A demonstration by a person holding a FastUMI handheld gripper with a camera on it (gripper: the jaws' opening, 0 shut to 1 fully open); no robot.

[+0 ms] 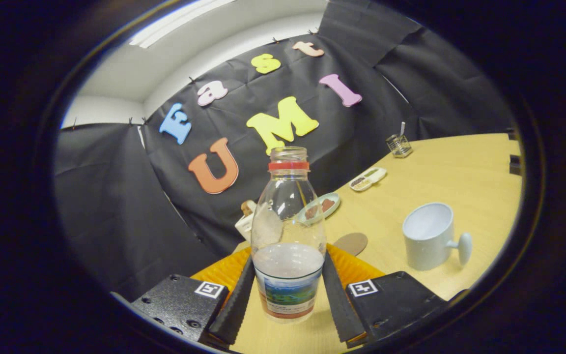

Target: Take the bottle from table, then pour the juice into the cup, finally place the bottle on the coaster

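Upright, bottle (pixel 288 246) clamped between tongs (pixel 288 290), cup (pixel 429 237) beyond right.

Bottle (pixel 288 236): clear plastic, red neck ring, pale cloudy juice in the lower part, label printed with a blue-and-green landscape over a red band. Cup (pixel 429 236): plain white, knob handle same white. Coaster (pixel 351 243): flat brown disc. Bench (pixel 460 177): light wood grain. Ribbed orange mat (pixel 352 268) under the bottle area. Plate (pixel 323 205): pale green-white with reddish-brown pieces (can't tell what). Tool (pixel 287 297) carries square black-and-white markers on its blocks; its fingers sit either side of the label.
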